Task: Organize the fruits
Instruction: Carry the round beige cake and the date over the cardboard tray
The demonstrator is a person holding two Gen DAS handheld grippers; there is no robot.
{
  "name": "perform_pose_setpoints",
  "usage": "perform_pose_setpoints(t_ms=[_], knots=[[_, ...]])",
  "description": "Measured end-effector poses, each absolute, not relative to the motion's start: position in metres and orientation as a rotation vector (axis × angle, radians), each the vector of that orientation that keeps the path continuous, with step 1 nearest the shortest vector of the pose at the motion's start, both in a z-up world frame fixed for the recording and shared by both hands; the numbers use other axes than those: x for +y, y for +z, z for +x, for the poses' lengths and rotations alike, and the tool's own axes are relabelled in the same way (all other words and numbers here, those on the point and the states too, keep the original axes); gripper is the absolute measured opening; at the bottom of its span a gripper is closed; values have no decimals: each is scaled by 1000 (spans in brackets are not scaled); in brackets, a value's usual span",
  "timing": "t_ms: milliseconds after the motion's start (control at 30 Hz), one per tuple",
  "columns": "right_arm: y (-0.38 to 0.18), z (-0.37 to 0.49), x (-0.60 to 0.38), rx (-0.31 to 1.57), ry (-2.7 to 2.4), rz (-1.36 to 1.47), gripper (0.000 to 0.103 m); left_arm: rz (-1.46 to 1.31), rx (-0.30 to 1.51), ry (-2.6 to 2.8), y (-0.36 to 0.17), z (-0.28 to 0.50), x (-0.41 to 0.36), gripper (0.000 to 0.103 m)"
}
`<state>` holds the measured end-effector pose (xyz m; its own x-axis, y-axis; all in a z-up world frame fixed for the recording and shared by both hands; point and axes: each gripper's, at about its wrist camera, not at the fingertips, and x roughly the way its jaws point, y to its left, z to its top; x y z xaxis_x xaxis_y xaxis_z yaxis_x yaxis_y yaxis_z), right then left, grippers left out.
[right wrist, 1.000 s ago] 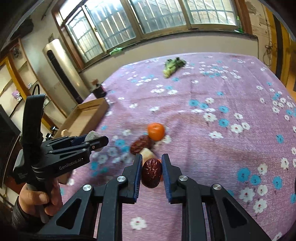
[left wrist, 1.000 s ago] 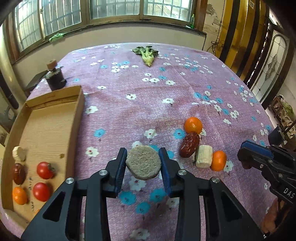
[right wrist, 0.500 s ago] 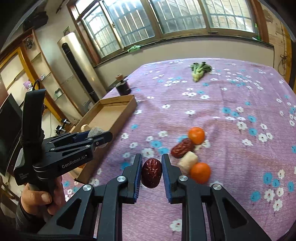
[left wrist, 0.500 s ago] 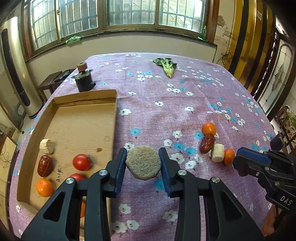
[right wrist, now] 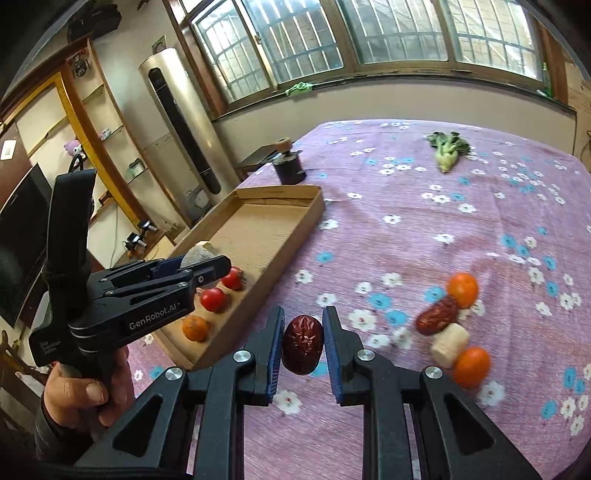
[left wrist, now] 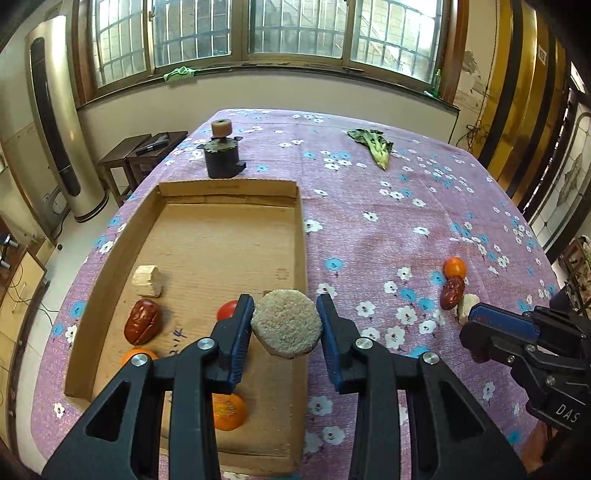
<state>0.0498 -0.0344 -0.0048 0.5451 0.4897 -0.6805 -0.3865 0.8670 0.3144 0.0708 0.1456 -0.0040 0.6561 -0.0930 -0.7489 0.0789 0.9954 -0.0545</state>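
Both tongs have travelled toward the cardboard tray: left tongs clamped on a rough grey-brown disc above its right wall, right tongs clamped on a red date over the bench.

We had soft daylight from the windows, faint shadows, heavy fisheye bending at the edges, slight blur on the tablecloth's right side.
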Motion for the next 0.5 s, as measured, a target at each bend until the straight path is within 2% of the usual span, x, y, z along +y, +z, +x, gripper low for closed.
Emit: perform_pose_setpoints(t_ms=[500], knots=[[-7, 63, 18, 861, 592, 89, 21, -61, 864, -58, -14, 76, 181, 33]])
